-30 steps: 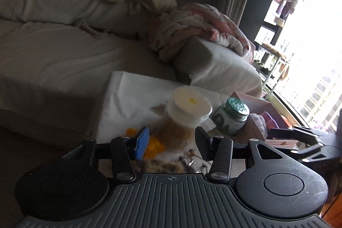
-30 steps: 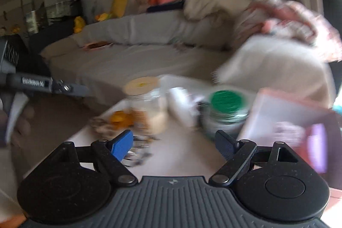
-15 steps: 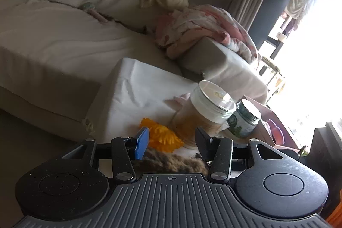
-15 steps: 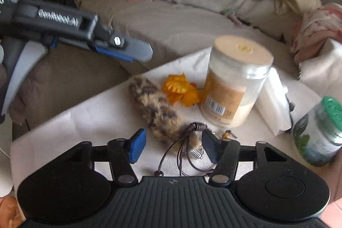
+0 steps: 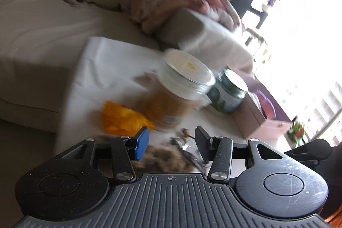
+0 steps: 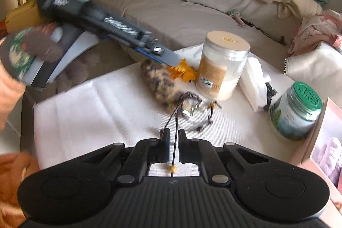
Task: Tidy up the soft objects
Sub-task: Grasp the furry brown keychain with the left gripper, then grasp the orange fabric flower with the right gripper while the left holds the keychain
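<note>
A brown spotted furry toy [image 6: 159, 83] with dark cords lies on the white table cloth [image 6: 102, 112], next to an orange fabric flower [image 6: 183, 73]. My right gripper [image 6: 174, 147] is shut on one thin dark cord [image 6: 175, 140] of the toy, near the table's front. My left gripper [image 5: 171, 140] is open, its fingers on either side of the furry toy [image 5: 164, 158], just above it. The orange flower [image 5: 121, 119] lies ahead of its left finger. The left gripper also shows in the right wrist view [image 6: 171, 58], over the toy.
A tall jar with a cream lid [image 6: 222, 65] and a green-lidded jar [image 6: 296, 110] stand on the table. A white folded cloth [image 6: 253, 82] lies between them. A pink box [image 5: 260, 112] stands at the right. A grey sofa [image 6: 192, 12] with pillows and plush toys lies behind.
My right gripper has shut on the toy's cord and drawn back toward the table's front. My left gripper has moved down over the furry toy, still open.
</note>
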